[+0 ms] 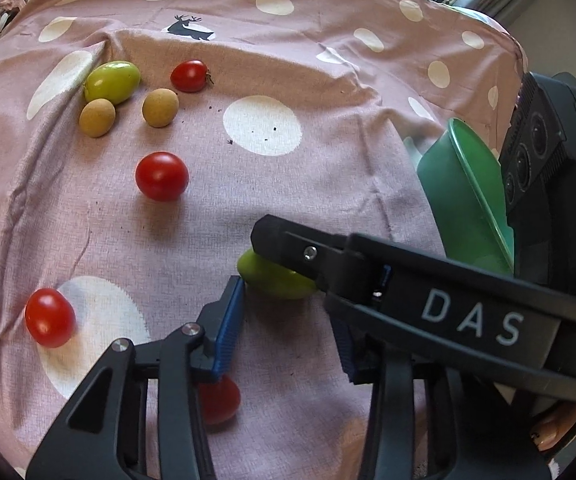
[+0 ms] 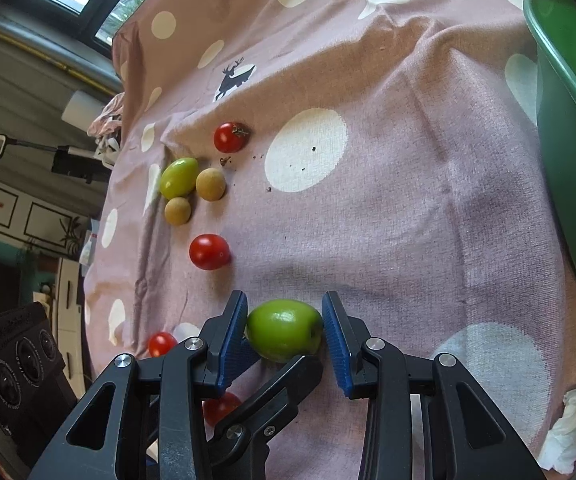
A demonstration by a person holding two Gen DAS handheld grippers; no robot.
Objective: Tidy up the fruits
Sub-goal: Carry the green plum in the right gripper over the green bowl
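Green, smooth and round, the small fruit [image 2: 284, 330] is the piece in hand. It lies on the pink cloth with white dots [image 2: 408, 160], near the front, and the right tongs [image 2: 284, 305] are closed on it, one blue ribbed pad pressing each side. The left tongs [image 1: 288, 308] stand narrow at the same fruit: one pad tip touches its end, but the other tip is hidden behind the right tongs' black finger, so I cannot tell whether they grip it too.

This looks like the pick-up step. The next move probably calls for one pair to let go, then a lift clear of the cloth and a carry to the green plastic bowl [image 2: 568, 128] at the right. Red cherry tomatoes [image 2: 209, 251], tan round fruits [image 2: 211, 184] and a green oval fruit [image 2: 179, 177] await sorting farther back.
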